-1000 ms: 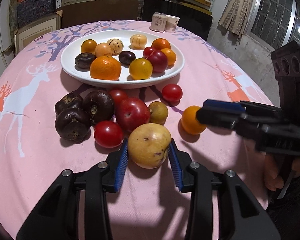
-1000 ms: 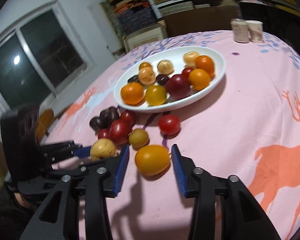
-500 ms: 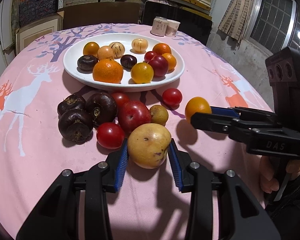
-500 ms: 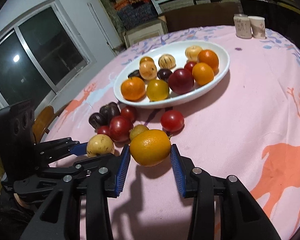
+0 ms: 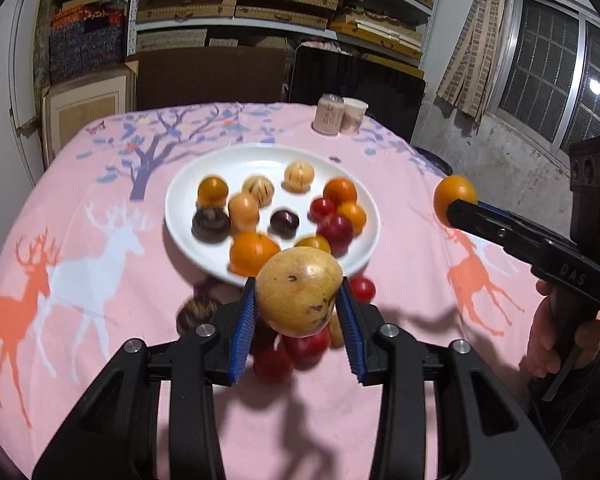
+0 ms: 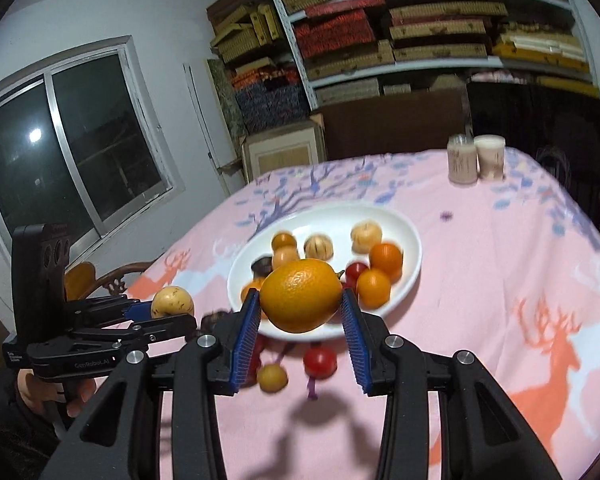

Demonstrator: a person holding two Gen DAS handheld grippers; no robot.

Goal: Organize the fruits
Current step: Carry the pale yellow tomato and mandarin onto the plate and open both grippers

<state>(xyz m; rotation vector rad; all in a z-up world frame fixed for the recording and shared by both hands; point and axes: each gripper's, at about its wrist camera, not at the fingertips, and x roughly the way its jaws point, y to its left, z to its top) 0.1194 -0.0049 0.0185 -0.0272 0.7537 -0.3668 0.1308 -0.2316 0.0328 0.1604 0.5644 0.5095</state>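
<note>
My left gripper (image 5: pixel 298 306) is shut on a speckled yellow fruit (image 5: pixel 298 292) and holds it well above the table, in front of the white plate (image 5: pixel 204 184) of several fruits. My right gripper (image 6: pixel 300 312) is shut on an orange (image 6: pixel 300 294), also lifted, near the plate (image 6: pixel 404 228). The orange shows in the left wrist view (image 5: pixel 454 196) at the right, and the yellow fruit in the right wrist view (image 6: pixel 172 302) at the left. Loose fruits lie on the pink cloth below: red ones (image 5: pixel 362 288) (image 6: pixel 320 360), a small yellow one (image 6: pixel 272 378) and a dark one (image 5: pixel 198 308).
Two small cups (image 5: pixel 340 116) (image 6: pixel 476 158) stand at the table's far edge. The pink deer tablecloth (image 5: pixel 80 260) covers the round table. Shelves of boxes (image 5: pixel 260 0) stand behind, and a wooden chair (image 6: pixel 112 280) is at the left.
Both grippers have risen from the table with their fruits, the left with the yellow fruit, the right with the orange. The loose fruits on the cloth stay put.
</note>
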